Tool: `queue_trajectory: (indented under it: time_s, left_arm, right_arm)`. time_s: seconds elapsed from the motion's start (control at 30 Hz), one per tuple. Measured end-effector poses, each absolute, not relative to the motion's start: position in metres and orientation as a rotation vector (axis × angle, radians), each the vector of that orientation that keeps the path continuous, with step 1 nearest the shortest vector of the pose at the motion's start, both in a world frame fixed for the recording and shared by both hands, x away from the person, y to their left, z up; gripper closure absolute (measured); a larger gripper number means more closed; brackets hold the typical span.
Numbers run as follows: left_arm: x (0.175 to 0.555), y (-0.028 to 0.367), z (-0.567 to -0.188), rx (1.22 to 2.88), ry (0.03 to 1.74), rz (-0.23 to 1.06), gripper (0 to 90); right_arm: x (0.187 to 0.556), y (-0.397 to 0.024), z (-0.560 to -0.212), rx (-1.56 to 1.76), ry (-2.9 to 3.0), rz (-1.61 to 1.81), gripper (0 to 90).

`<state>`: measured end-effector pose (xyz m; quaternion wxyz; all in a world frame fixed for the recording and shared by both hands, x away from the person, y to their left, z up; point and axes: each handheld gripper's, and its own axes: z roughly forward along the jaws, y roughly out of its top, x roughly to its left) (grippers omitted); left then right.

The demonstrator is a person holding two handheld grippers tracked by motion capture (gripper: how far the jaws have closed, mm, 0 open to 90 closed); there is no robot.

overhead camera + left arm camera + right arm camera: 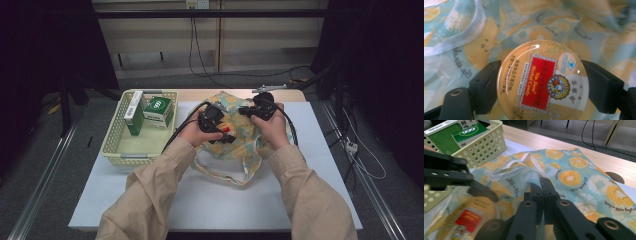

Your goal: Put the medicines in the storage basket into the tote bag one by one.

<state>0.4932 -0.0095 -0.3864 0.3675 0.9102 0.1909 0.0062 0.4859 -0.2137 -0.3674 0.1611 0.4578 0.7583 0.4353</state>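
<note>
gripping a round tin of herbal candy, the left gripper has its two black jaws pressed against the tin's opposite edges, with the gold and red lid facing the left gripper view. the tin hangs just above a fabric bag printed with orange slices on pale blue, which lies on the white table top. in the right gripper view the tin shows blurred at the lower left, close over the bag's opening. the right gripper has its jaws pressed together on a fold of the bag near its white-trimmed edge, lifting the cloth a little. in the high view both hands sit close together over the bag, the right gripper just beside the left. a pale yellow basket stands to the left of the bag, touching its edge in the right gripper view, and holds green boxes at its far end.
</note>
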Motion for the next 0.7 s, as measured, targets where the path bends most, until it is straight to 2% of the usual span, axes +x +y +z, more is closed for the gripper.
queue_trajectory:
  time_s: [0.2, 0.27, 0.33, 0.53, 0.7]
  left_arm:
    - [0.501, -0.027, -0.4, 2.272, 0.53, 0.07, 19.2]
    - [0.503, -0.03, -0.401, 2.258, 0.541, 0.107, 11.8]
    - [0.503, -0.029, -0.397, 2.25, 0.552, 0.099, 11.6]
    - [0.497, -0.01, -0.381, 2.288, 0.516, 0.073, 11.5]
    - [0.494, 0.02, -0.365, 2.253, 0.53, 0.078, 10.9]
  right_arm:
    - [0.486, -0.218, -0.365, 1.324, 2.14, 1.247, 90.0]
    - [0.486, -0.219, -0.365, 1.326, 2.136, 1.249, 90.0]
    - [0.486, -0.221, -0.363, 1.329, 2.133, 1.247, 90.0]
    - [0.486, -0.221, -0.363, 1.333, 2.141, 1.242, 90.0]
    - [0.484, -0.214, -0.362, 1.321, 2.155, 1.253, 90.0]
